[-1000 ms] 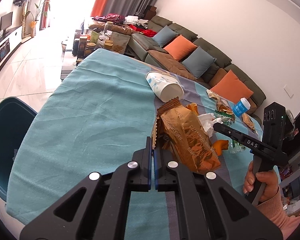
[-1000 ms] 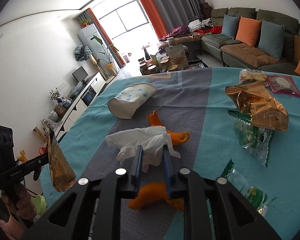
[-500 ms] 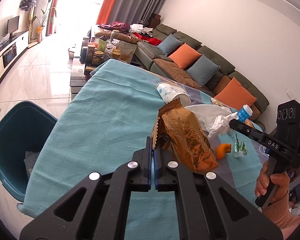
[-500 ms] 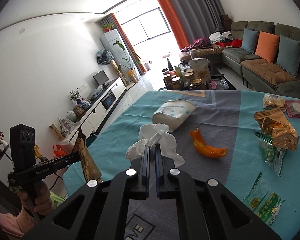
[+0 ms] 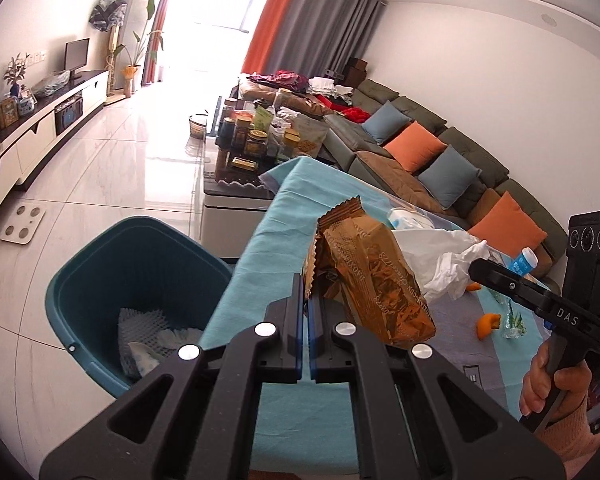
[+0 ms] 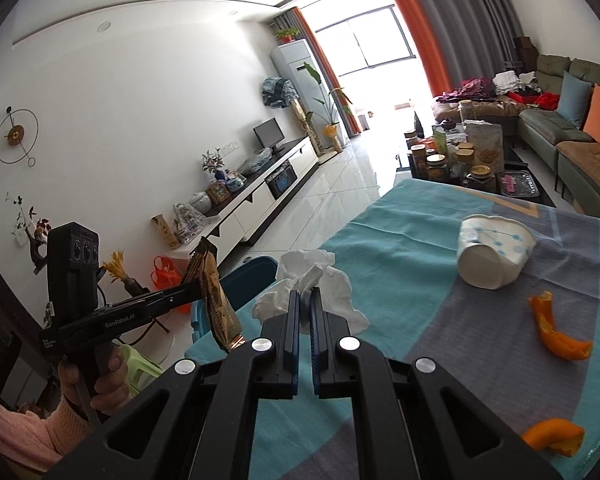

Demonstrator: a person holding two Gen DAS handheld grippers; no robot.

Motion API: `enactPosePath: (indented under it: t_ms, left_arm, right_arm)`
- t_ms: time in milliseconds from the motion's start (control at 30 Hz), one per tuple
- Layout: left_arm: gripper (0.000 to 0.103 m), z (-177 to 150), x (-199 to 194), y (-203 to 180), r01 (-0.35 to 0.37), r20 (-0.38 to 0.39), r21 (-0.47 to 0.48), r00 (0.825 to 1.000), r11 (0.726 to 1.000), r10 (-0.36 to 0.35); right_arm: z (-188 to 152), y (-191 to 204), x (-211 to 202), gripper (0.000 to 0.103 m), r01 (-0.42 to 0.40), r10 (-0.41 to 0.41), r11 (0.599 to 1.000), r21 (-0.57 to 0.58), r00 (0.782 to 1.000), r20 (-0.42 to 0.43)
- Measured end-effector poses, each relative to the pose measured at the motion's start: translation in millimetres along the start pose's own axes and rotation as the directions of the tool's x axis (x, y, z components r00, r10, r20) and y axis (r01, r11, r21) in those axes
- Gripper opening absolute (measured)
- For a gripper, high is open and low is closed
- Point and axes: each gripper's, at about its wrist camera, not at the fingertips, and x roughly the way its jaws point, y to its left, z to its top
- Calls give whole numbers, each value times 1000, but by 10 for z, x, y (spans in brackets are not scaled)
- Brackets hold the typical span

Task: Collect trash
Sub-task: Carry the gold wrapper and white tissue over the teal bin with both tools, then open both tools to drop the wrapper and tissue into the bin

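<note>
My left gripper [image 5: 309,286] is shut on the edge of a crinkled gold-brown snack bag [image 5: 370,276], held above the teal tablecloth [image 5: 260,280] near its edge. The same bag [image 6: 216,300] hangs from the left gripper in the right wrist view. My right gripper [image 6: 305,300] is shut on a crumpled white tissue [image 6: 312,280], lifted off the cloth; the tissue [image 5: 440,260] also shows in the left wrist view. A teal bin [image 5: 96,272] stands on the floor beside the table, with white paper inside.
A tipped white paper cup [image 6: 494,250] and two orange peels [image 6: 556,336] [image 6: 552,438] lie on the cloth. A clear wrapper [image 5: 514,320] and blue-capped bottle [image 5: 524,260] sit farther right. Coffee table with jars [image 5: 256,140], sofa [image 5: 440,160], TV cabinet [image 5: 40,128] surround the table.
Both grippers have risen and moved toward the table's edge and the bin. The right gripper closed on the tissue and lifted it off the cloth. The bin's inside has come into view.
</note>
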Motion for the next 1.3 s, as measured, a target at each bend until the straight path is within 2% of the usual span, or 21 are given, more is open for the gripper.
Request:
enactPosePath:
  t_ms: [300, 500, 667, 900, 1300]
  left_arm:
    - [2, 86, -213, 706, -143, 29, -80, 989, 987, 145]
    - [2, 87, -237, 1156, -192, 9, -143, 981, 971, 195]
    - [2, 53, -151, 1411, -235, -22, -157, 972, 959, 234]
    - [2, -4, 52, 1596, -273, -69, -174, 962, 946, 265]
    - [3, -48, 451, 1615, -301, -138, -174, 950, 938, 280]
  right_arm:
    - [159, 401, 602, 4, -86, 82, 994, -60, 995, -62]
    - [199, 598, 954, 4, -121, 110, 989, -91, 987, -114]
    - [190, 675, 1208, 4, -123, 106, 987, -103, 982, -157]
    - [199, 769, 1566, 4, -110, 79, 985, -132, 972, -222]
    - [138, 846, 2035, 4, -91, 37, 984, -156, 947, -320]
